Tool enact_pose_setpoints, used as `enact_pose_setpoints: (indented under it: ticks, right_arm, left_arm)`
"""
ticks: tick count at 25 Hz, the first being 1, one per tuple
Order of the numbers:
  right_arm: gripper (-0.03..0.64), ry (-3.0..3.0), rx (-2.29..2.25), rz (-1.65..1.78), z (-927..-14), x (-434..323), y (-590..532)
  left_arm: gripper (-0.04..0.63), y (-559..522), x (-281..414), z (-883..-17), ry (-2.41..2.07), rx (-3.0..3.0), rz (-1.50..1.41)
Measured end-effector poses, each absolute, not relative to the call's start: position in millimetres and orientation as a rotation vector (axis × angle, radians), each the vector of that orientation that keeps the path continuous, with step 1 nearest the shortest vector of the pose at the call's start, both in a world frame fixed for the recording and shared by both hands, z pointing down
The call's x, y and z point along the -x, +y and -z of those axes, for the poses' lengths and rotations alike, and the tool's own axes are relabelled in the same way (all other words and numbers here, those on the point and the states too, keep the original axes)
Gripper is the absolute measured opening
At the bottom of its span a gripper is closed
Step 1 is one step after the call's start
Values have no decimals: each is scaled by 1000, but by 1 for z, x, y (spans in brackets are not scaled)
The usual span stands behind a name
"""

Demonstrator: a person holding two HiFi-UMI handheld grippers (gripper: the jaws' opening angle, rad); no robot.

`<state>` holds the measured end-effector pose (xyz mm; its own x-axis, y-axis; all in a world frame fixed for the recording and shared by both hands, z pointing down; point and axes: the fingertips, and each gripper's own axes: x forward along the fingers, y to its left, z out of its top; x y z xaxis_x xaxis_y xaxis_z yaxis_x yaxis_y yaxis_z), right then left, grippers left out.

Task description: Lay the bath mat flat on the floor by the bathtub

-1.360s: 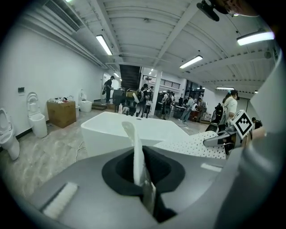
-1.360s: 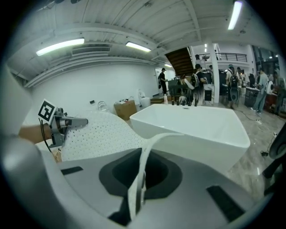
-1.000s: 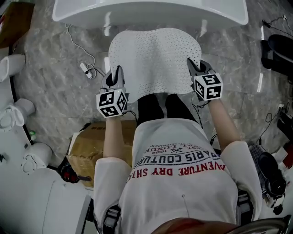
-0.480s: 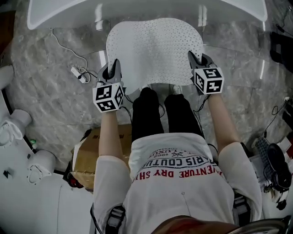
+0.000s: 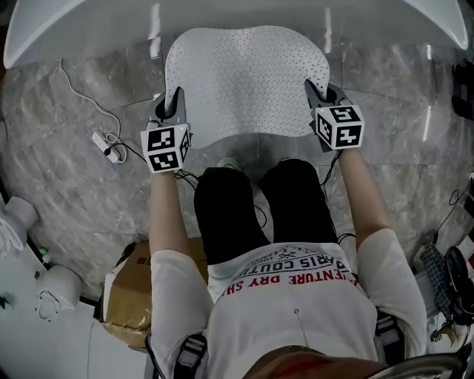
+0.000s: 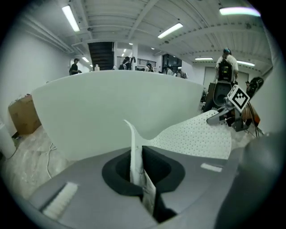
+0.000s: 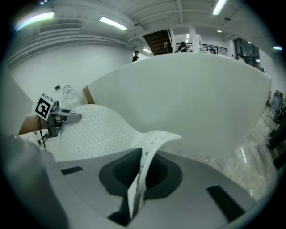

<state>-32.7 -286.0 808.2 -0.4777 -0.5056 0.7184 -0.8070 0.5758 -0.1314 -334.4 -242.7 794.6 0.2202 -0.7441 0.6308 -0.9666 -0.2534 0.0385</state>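
Currently both grippers pinch the bath mat (image 5: 244,81) beside the bathtub (image 5: 89,33): left gripper (image 5: 169,111) at its left edge, right gripper (image 5: 320,96) at its right.

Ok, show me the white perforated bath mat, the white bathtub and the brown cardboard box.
white perforated bath mat (image 5: 248,81), head view, middle of its surface
white bathtub (image 5: 237,13), head view, its near side
brown cardboard box (image 5: 127,296), head view, top face
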Motion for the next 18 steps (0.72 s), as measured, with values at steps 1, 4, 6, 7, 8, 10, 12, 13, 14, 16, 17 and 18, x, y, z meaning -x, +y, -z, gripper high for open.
enact_pose_setpoints:
  ticks: [1, 4, 6, 7, 8, 10, 12, 13, 14, 16, 17, 18]
  right_arm:
    - [15, -2171, -1043, -609, -824, 32, -288]
    - [15, -2174, -1060, -598, -863, 27, -297]
    - [15, -2185, -1053, -576, -884, 26, -302]
    - [15, -2188, -1039, -557, -896, 27, -304]
    - [15, -2188, -1024, -537, -907, 27, -307]
    - [15, -2186, -1014, -517, -927, 29, -314]
    - [15, -2182, -1019, -521, -944, 30, -318]
    - [15, -2176, -1018, -523, -953, 30, -320]
    - [15, -2166, -1012, -525, -962, 30, -320]
    - [15, -2143, -996, -536, -981, 28, -320]
    - [15, -2131, -991, -544, -990, 25, -320]
    - [15, -2117, -989, -551, -997, 21, -321]
  left_arm:
    - [18, -246, 336, -812, -1576, -2078, -719]
    - [18, -255, 342, -852, -1573, -2064, -696]
    - [18, -259, 344, -875, -1577, -2061, -679]
    - [18, -261, 346, -887, -1581, -2058, -673]
    - [18, -263, 346, -900, -1584, -2055, -669]
    - [18, -270, 346, -925, -1581, -2054, -669]
    - [18, -274, 344, -947, -1562, -2060, -683]
    - [18, -276, 342, -958, -1546, -2067, -697]
    - [18, -277, 339, -968, -1528, -2077, -720]
    - [18, -279, 336, -985, -1507, -2102, -783]
    - [18, -280, 336, -992, -1502, -2106, -805]
    - [18, -281, 336, -999, -1500, -2101, -816]
